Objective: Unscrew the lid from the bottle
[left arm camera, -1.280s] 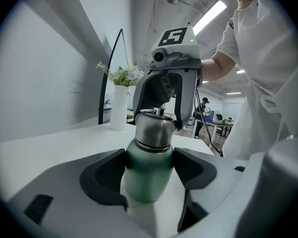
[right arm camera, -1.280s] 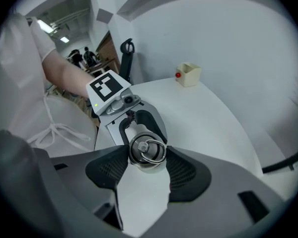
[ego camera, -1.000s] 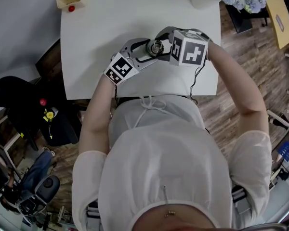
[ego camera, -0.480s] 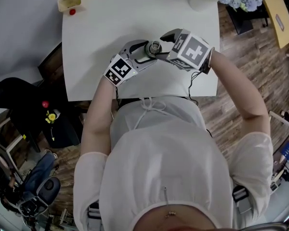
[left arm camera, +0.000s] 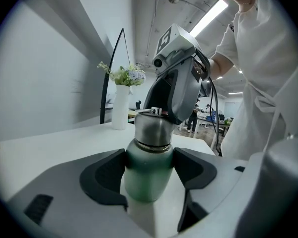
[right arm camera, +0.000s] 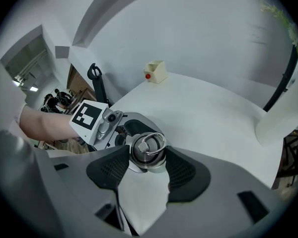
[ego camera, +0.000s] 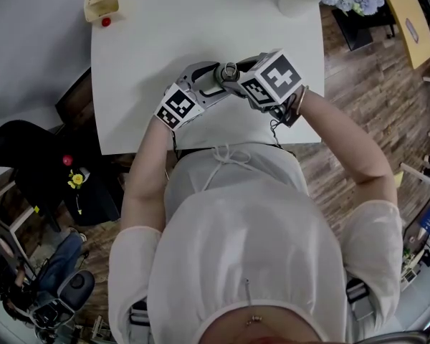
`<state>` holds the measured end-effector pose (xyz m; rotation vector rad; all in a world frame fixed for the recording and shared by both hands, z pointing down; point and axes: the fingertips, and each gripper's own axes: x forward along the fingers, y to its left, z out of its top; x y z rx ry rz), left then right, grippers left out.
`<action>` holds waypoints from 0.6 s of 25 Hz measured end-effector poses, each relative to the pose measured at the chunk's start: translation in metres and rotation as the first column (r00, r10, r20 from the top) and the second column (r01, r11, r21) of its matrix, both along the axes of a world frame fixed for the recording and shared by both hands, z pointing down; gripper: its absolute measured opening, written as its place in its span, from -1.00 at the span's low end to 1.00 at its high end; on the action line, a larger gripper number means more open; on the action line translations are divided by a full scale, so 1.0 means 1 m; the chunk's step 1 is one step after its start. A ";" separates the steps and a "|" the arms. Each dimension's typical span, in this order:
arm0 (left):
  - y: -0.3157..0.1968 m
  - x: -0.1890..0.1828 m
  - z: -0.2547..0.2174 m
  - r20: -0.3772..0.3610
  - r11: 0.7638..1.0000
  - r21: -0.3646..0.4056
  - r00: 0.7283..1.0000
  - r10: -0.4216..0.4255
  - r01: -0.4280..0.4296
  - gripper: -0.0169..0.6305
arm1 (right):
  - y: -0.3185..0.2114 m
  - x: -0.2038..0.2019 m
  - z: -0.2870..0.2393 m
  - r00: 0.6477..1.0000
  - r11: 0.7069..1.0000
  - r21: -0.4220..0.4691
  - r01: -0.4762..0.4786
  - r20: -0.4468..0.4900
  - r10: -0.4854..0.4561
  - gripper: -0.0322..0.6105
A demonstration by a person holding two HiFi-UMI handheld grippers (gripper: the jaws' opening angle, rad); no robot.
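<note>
steel lid (right arm camera: 148, 150) on the green bottle (left arm camera: 147, 182) is where it's all happening, roughly mid table (ego camera: 150, 41) from where i'm standing. left gripper (ego camera: 216, 76) comes in from about 8 o'clock and is clamped round the bottle body. right gripper (right arm camera: 148, 158) comes from 3 o'clock, its jaws have just been closing and they're pinching the lid. my worry: that metal's smooth and round, so the jaws could skid round the lid instead of turning it, or the bottle could spin in the left clamp if that's too soft.
</note>
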<state>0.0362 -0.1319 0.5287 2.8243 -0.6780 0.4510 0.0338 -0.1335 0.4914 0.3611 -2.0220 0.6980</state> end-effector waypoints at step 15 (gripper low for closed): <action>0.000 0.000 0.002 -0.004 1.000 0.004 1.000 0.003 -0.003 0.07 | 0.009 -0.005 0.003 0.905 0.905 0.039 0.423 -0.068 -0.420 -0.17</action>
